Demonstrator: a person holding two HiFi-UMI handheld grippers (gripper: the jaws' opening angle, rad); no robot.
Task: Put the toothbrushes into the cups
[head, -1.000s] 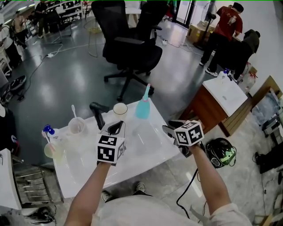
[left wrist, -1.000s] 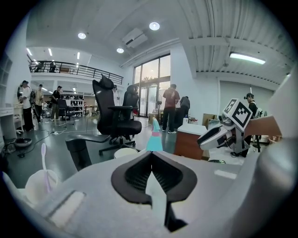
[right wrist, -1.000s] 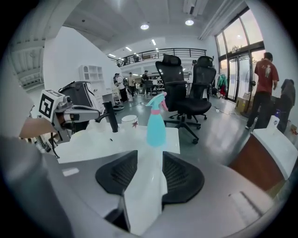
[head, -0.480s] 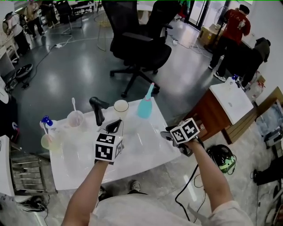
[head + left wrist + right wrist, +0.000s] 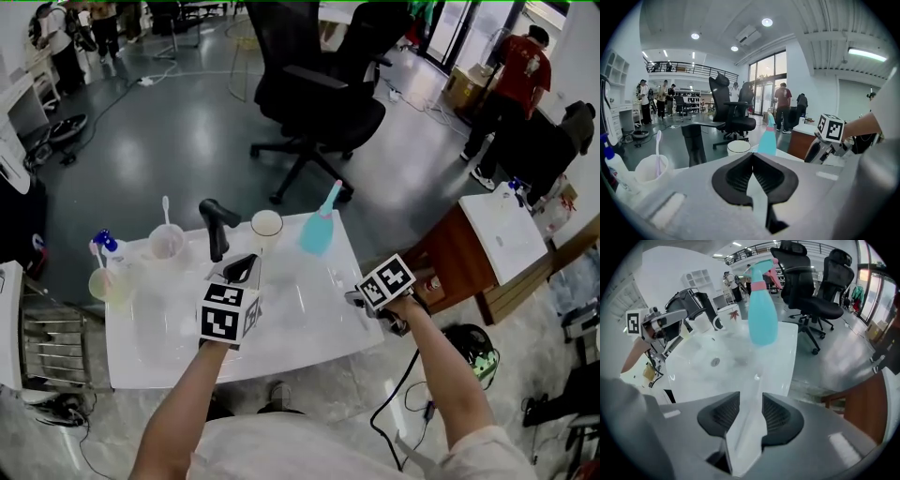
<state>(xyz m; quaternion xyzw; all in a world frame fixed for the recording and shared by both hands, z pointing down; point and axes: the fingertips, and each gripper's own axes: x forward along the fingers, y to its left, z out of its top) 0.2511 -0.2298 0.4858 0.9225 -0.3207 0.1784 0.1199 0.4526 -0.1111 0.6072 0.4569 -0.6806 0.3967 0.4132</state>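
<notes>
Toothbrush (image 5: 165,212) is standing in clear cup (image 5: 167,244) at far left of sink (image 5: 309,323). White cup (image 5: 266,225) is sitting empty, and no loose brush is showing. Left gripper (image 5: 246,268) is hovering with jaws together, empty. Right gripper (image 5: 358,300) is pointing down at the sink's right edge; its jaws are wide, have just been narrowing a bit, and have nothing between them. Best bet: find the next brush first, then pinch it mid-handle.

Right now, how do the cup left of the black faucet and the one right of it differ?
Look: the left cup is translucent, the right cup opaque white.
Contents: the left cup holds a toothbrush, the right cup shows none.
Both stand upright on the countertop.
</notes>
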